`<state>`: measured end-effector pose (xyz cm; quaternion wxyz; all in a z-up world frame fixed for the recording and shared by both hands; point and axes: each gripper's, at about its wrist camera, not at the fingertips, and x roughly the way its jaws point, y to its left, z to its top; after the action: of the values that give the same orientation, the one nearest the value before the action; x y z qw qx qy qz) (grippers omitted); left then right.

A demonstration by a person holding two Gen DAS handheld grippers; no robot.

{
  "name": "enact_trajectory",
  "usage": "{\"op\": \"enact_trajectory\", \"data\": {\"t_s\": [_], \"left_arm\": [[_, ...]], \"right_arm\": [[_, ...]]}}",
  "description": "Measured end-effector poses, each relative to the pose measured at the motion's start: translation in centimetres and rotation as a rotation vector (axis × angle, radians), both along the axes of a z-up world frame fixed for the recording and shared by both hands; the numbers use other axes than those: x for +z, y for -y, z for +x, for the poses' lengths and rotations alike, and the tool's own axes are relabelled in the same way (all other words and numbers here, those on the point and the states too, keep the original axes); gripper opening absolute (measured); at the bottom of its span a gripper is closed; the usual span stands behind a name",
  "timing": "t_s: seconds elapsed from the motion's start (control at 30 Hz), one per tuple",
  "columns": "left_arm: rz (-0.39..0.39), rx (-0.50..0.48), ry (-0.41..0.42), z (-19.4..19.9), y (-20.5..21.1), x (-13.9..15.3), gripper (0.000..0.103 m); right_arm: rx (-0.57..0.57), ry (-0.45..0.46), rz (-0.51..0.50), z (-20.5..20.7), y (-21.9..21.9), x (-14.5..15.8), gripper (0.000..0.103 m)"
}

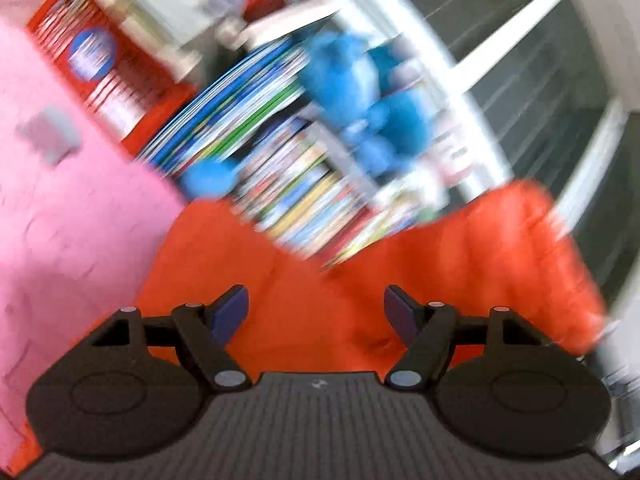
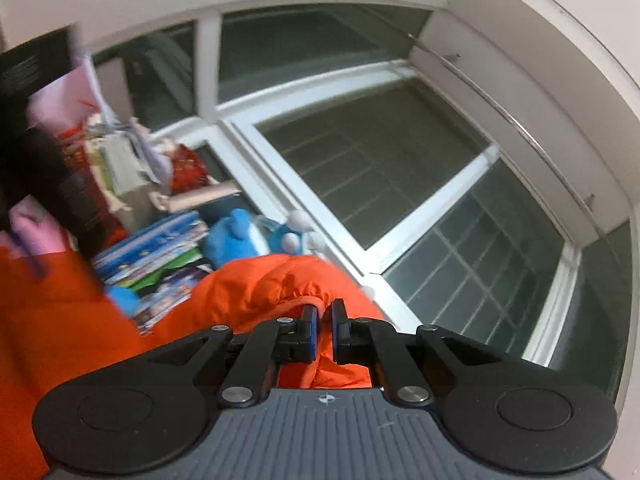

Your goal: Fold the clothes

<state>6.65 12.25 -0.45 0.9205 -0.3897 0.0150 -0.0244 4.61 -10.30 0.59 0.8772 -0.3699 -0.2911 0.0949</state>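
White window frames [image 2: 320, 208] and dark panes fill the background, with a heap of books [image 2: 156, 252] and a blue plush [image 2: 236, 240] on the sill. Against that, the right tool [image 2: 324, 320] has its fingers drawn almost together, pinching a bunched, cord-edged fold of the orange garment [image 2: 280, 284], which humps up just ahead of the fingers and trails off to the left. The left tool [image 1: 316, 308] stands wide apart with nothing between its fingers; the same orange cloth [image 1: 304, 288] spreads beneath and beyond it, and a pink sheet [image 1: 68, 220] lies to its left. That view is smeared, so the left tool seems to be moving fast. The garment looks lifted by one gathered edge, which would fit either shaking it out to lay flat or carrying an edge across for a fold; the pictures do not settle which. To do this well, the right grip should stay firm on the hem, not on loose bulk, since puffy, slick-looking cloth may slip. The left tool would best take a matching edge before tension is applied, so the fabric hangs even and does not twist.
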Motion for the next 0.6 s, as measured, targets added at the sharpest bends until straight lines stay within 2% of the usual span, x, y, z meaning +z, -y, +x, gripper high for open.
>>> {"op": "enact_trajectory", "data": {"t_s": [0.1, 0.13, 0.2, 0.27, 0.4, 0.43, 0.5, 0.53, 0.57, 0.6], "left_arm": [[0.037, -0.166, 0.111, -1.7, 1.1, 2.3, 0.096], [0.036, -0.255, 0.132, -1.9, 1.5, 2.7, 0.099], [-0.046, -0.456, 0.165, -1.6, 2.3, 2.5, 0.100], [-0.163, -0.579, 0.166, -0.6, 2.9, 1.7, 0.101], [-0.369, -0.630, 0.065, 3.1, 4.0, -0.4, 0.101], [-0.401, -0.630, 0.030, 4.1, 4.2, -0.8, 0.101], [-0.434, -0.626, -0.028, 5.8, 4.9, -1.4, 0.099], [-0.439, -0.621, -0.043, 6.3, 5.3, -1.5, 0.095], [-0.435, -0.608, -0.046, 6.5, 5.6, -1.6, 0.091], [-0.430, -0.596, -0.049, 6.7, 5.9, -1.6, 0.080]], "right_arm": [[0.012, -0.034, 0.002, -1.1, 0.7, -0.6, 0.008], [0.016, -0.046, 0.002, -1.4, 1.0, -0.9, 0.008], [0.024, -0.069, 0.004, -2.1, 1.4, -1.3, 0.008], [0.033, -0.091, 0.005, -2.8, 1.9, -1.7, 0.008], [0.076, -0.152, -0.010, -4.3, 2.7, -2.3, 0.008], [0.091, -0.172, -0.024, -4.8, 2.8, -2.5, 0.008], [0.111, -0.206, -0.050, -5.5, 3.0, -2.9, 0.008], [0.123, -0.232, -0.065, -5.8, 3.1, -3.1, 0.009], [0.134, -0.258, -0.079, -6.2, 3.2, -3.3, 0.009], [0.144, -0.286, -0.093, -6.3, 3.3, -3.4, 0.009]]}}
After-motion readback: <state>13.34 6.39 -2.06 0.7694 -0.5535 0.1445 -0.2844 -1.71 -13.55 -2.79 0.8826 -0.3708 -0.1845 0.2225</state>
